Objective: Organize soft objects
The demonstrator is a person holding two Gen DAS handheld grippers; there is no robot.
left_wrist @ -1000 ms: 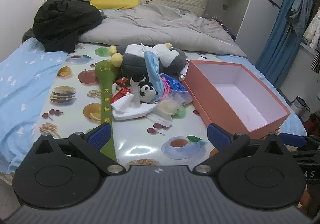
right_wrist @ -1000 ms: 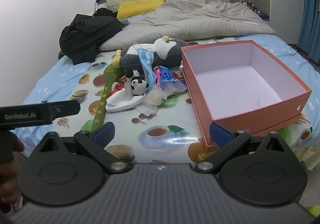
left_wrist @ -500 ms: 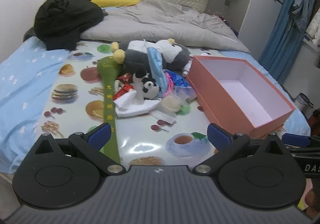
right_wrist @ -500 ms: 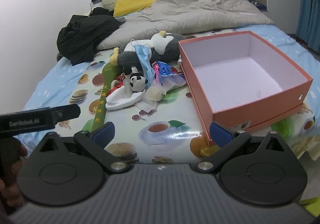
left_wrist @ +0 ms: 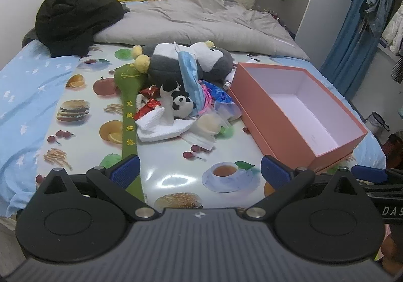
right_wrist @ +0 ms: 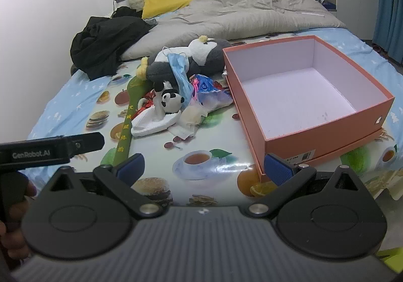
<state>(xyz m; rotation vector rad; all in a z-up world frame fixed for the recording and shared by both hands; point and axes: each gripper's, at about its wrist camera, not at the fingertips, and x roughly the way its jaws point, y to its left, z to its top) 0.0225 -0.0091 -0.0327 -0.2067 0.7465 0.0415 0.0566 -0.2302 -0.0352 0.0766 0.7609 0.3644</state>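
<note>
While apart, both grippers empty.

A pile of soft things sits mid-frame on the fruit-print cloth. A large grey-and-white plush lies on its side at the back, a blue face mask draped over it. In front, a small panda toy rests on a white knitted cloth. A long green fabric piece stretches toward the lower frame. To the right, the open orange box stands empty.
</note>
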